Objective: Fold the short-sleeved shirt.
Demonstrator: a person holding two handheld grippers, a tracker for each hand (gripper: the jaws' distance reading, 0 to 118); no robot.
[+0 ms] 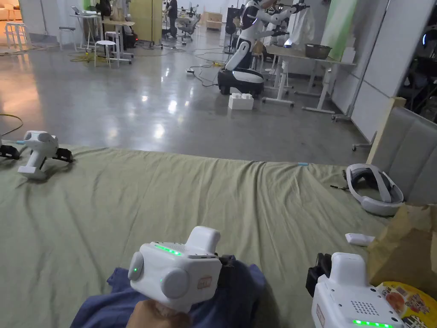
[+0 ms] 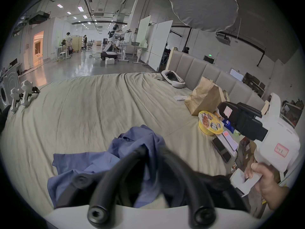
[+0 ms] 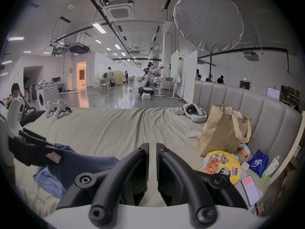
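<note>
The shirt (image 2: 102,160), blue and crumpled, lies bunched on the near edge of the bed (image 1: 170,200), which is spread with a wrinkled green sheet. At the bed's right side stands a padded grey headboard (image 3: 247,107), and against it a brown paper bag (image 3: 219,133). A white headset (image 1: 375,190) lies near the far right corner, and two spare white tools (image 3: 56,107) sit at the far left edge. Beside the bag lies a yellow noodle bowl (image 3: 222,164), with a phone (image 3: 250,191) just to its right.

My left tool (image 2: 151,150) is clamped on a raised fold of the shirt, the cloth pinched between both jaws and lifted into a peak above the rest. My right tool (image 3: 152,150) hangs to the right of the shirt, over bare sheet, jaws drawn almost together with a narrow gap and nothing in them.
</note>
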